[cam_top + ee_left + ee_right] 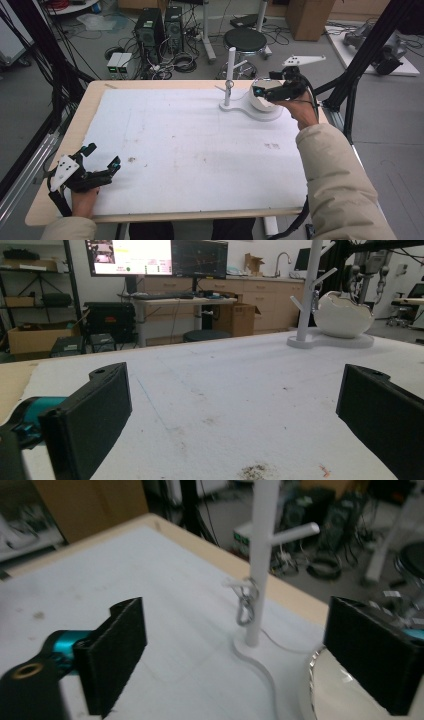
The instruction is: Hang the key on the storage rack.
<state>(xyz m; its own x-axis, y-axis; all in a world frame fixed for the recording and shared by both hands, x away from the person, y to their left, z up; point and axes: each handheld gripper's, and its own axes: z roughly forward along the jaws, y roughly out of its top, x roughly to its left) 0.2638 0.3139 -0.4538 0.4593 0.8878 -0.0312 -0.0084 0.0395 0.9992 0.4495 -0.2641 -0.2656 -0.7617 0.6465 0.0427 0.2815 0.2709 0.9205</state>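
Observation:
A white peg stand (230, 75) rises from a flat white base at the far right of the table. Beside the post, a white bowl (260, 102) sits on that base. My right gripper (264, 84) hovers over the bowl, jaws open and holding nothing. In the right gripper view a small metal clip (245, 607) hangs from a low peg on the post (260, 555), and the bowl's rim (325, 680) is at the lower right, beyond the open gripper (240, 650). My left gripper (103, 156) rests open and empty at the near left corner, facing the stand (307, 290) and bowl (345, 315).
A white mat (190, 150) with a few dark stains covers most of the wooden table (80, 125). Black frame posts (360, 65) stand off the right edge. A stool (245, 40), computer towers and cables lie on the floor behind the table.

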